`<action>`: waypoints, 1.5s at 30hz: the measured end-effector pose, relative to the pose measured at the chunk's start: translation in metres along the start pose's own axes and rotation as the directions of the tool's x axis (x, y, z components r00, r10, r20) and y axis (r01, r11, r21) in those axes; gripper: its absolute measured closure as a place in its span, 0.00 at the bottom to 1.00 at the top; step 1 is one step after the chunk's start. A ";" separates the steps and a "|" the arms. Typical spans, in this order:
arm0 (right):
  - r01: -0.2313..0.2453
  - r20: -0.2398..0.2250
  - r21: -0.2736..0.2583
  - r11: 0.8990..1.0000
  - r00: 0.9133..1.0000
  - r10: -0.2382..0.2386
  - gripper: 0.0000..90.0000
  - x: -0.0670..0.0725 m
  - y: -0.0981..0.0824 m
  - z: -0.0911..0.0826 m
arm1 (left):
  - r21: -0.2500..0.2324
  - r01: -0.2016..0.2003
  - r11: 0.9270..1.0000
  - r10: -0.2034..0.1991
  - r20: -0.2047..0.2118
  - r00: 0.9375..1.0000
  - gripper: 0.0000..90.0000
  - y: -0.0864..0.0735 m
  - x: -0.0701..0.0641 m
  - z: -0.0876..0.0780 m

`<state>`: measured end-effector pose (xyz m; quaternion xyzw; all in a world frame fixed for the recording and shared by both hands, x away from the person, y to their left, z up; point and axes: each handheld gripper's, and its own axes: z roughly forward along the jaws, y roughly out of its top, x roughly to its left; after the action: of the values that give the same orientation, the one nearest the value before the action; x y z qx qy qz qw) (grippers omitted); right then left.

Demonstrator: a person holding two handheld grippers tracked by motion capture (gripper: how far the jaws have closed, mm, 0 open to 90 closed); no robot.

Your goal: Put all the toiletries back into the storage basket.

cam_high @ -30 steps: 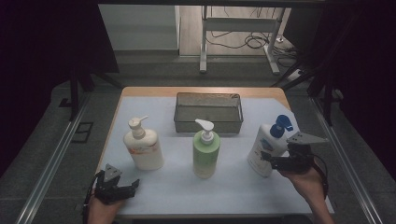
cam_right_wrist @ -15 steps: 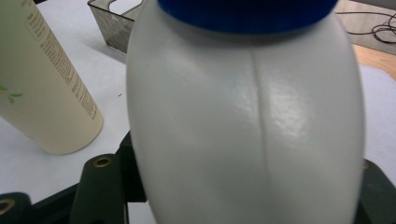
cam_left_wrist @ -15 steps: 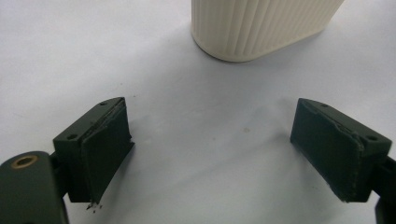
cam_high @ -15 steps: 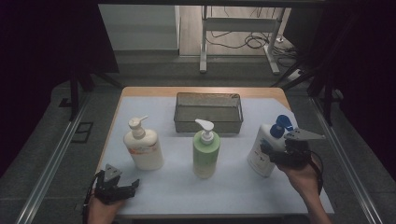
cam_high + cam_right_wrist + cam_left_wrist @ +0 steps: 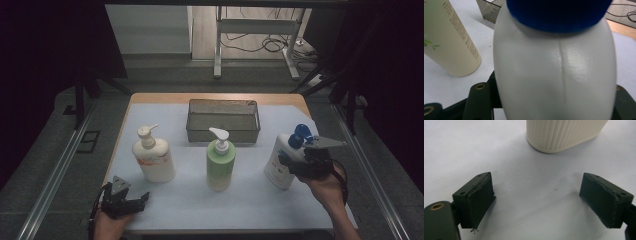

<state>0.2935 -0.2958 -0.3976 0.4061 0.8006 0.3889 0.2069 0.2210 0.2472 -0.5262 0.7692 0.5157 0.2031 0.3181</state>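
Note:
A white bottle with a blue pump [image 5: 278, 165] stands at the table's right, and it looms close in the right gripper view [image 5: 554, 75]. My right gripper [image 5: 291, 162] is shut on its body from the right side; its jaws have just been closing with the bottle between them. At the front left, my left gripper [image 5: 134, 201] rests low over the table, open, with nothing between its jaws [image 5: 536, 197]. Just ahead of it stands a cream pump bottle [image 5: 154, 160], whose ribbed base [image 5: 564, 132] is close in the left gripper view.
A green pump bottle [image 5: 220, 162] stands in the middle of the white table cover [image 5: 240, 205], left of the gripped bottle [image 5: 449, 42]. A metal mesh basket [image 5: 223, 131] sits behind it at the back. Beyond the table stand a floor, cables and a metal frame.
My right gripper has slid a little left onto the white bottle and its jaws have closed on it. The left gripper has stayed where it was.

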 end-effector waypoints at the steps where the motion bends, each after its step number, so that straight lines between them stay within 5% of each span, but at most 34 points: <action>1: 0.000 0.000 0.000 1.000 1.000 0.000 0.44 0.000 0.000 0.000 | 0.001 0.000 1.000 0.000 0.000 1.000 0.13 0.000 0.000 0.000; 45: 0.055 -0.090 -0.043 0.998 0.994 -0.059 0.45 0.011 0.072 -0.008 | 0.000 0.004 1.000 -0.004 0.003 1.000 0.13 0.000 0.000 0.000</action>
<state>0.3175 -0.2644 -0.3363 0.3607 0.8125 0.4170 0.1891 0.2215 0.2473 -0.5261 0.7683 0.5169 0.2013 0.3194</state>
